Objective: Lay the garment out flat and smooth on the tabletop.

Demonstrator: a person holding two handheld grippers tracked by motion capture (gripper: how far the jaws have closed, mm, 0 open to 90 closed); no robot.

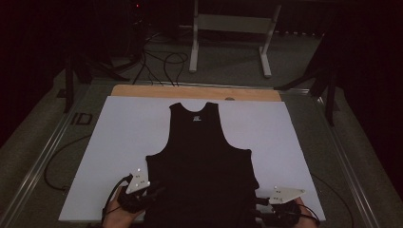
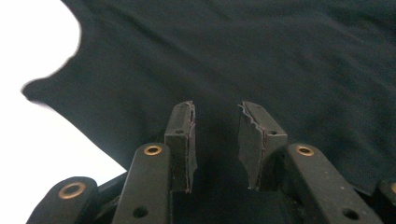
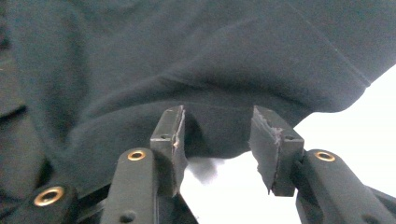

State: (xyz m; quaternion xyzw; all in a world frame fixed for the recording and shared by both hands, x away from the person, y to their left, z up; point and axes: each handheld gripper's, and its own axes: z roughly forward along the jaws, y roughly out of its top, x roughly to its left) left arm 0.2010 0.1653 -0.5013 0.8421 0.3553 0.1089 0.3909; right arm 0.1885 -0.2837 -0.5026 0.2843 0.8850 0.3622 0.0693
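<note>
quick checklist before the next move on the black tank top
1. tank top lies flat, neck away from the person: ok
2. It sits wholly on the white sheet: not ok, the hem end runs past the near edge
3. left gripper jaws apart, no cloth pinched: ok
4. right gripper jaws apart, clear of the cloth edge: ok
5. Cables clear of the cloth: cannot tell

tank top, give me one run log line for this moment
item: black tank top flat on white sheet, neck away | left gripper: open at hem | right gripper: open at hem corner | held: nothing
</note>
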